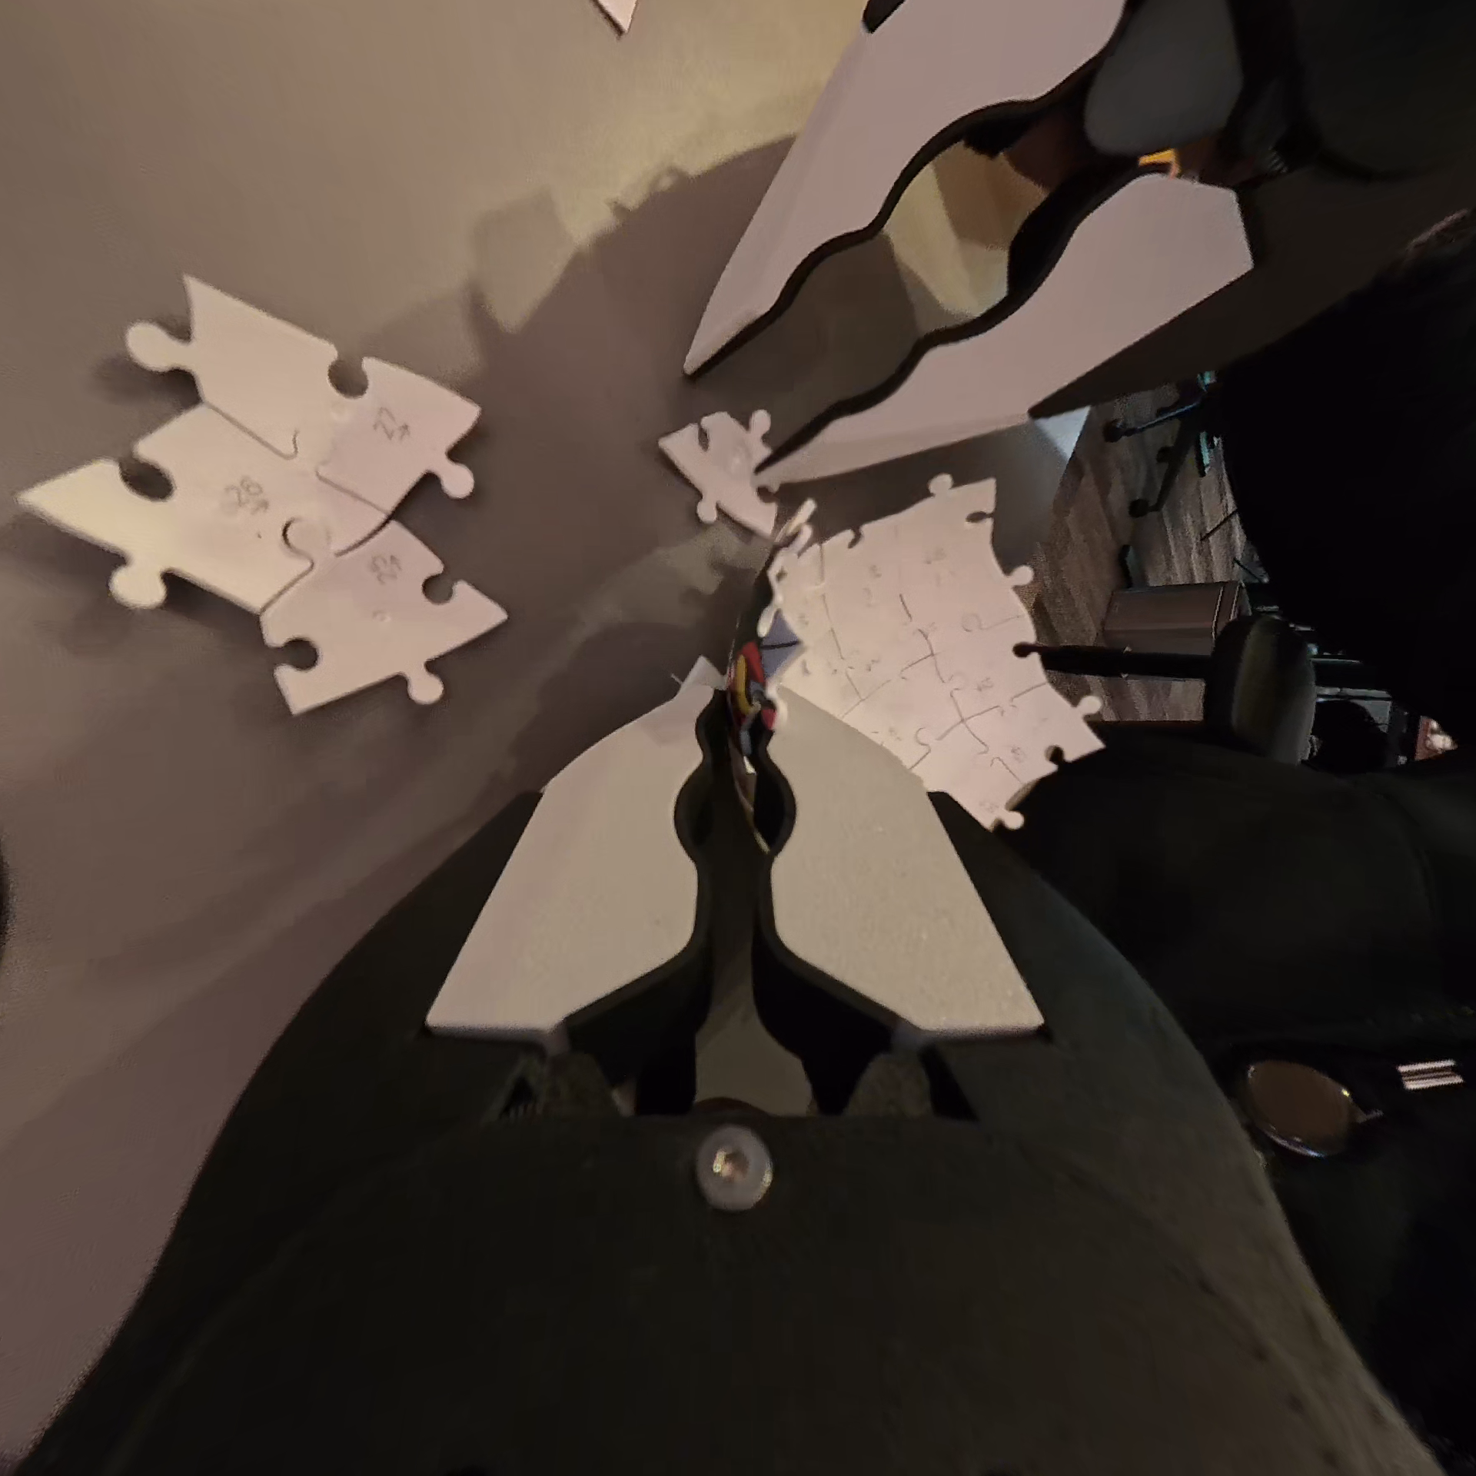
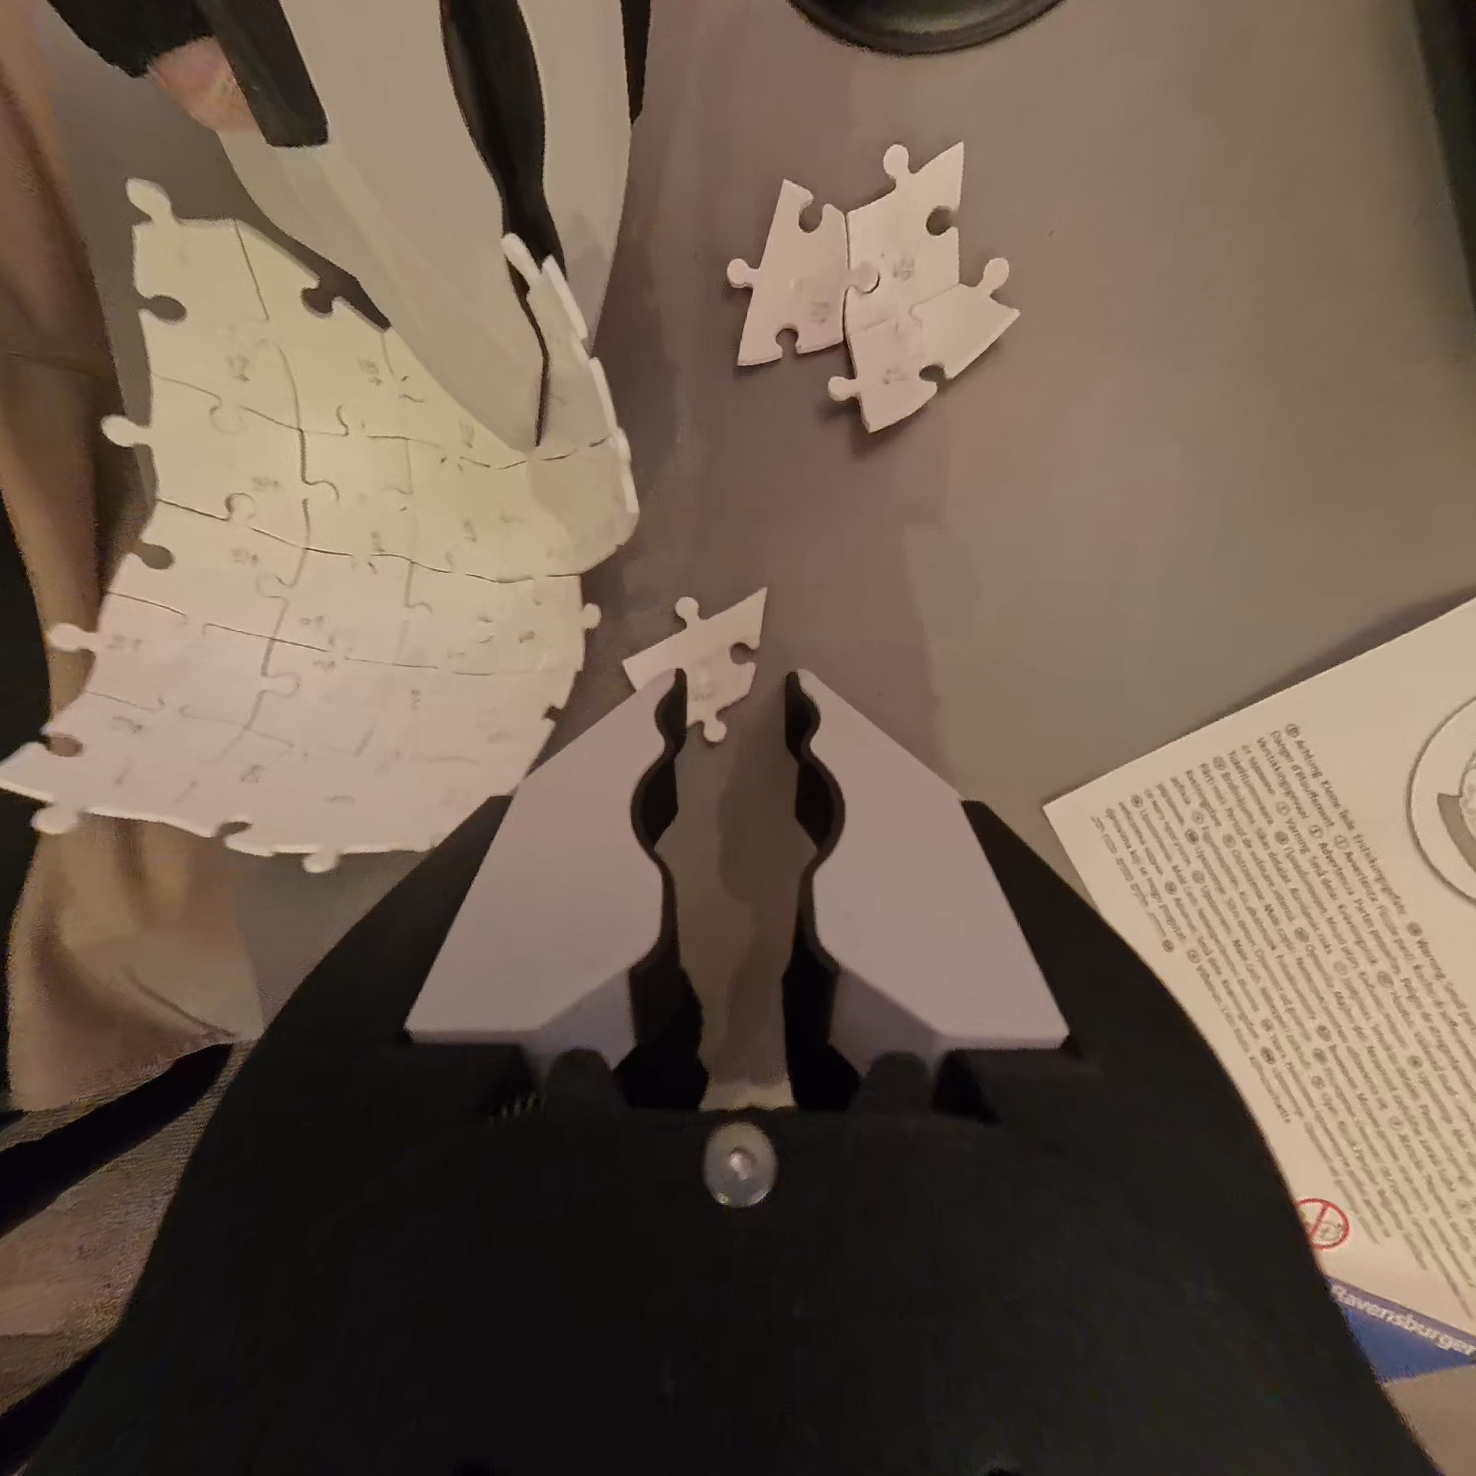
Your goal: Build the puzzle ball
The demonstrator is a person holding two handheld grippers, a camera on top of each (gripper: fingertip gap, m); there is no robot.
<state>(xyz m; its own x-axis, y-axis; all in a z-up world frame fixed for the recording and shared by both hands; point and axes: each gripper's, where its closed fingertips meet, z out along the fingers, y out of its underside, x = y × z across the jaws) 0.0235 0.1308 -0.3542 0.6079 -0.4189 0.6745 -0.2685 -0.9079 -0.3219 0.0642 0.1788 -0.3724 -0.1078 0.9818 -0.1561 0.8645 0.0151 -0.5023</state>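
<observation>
My left gripper (image 1: 735,703) is shut on the rim of a curved, part-built puzzle ball shell (image 1: 918,639), held off the grey table. The shell's white numbered inside faces both cameras (image 2: 319,559); a strip of coloured outside shows at my fingertips. The left gripper also shows in the right wrist view (image 2: 535,439). My right gripper (image 2: 735,679) is open just above the table, its left fingertip over the edge of a single white piece (image 2: 703,663) lying flat. It also shows in the left wrist view (image 1: 728,417), by that piece (image 1: 723,471). A cluster of several joined pieces (image 1: 271,495) lies further away (image 2: 870,295).
A white printed sheet on a blue box (image 2: 1278,958) lies at the right. A black round object (image 2: 918,24) sits at the far edge. Beige cloth (image 2: 120,918) is below the shell. Past the table edge are the floor and a chair (image 1: 1270,687).
</observation>
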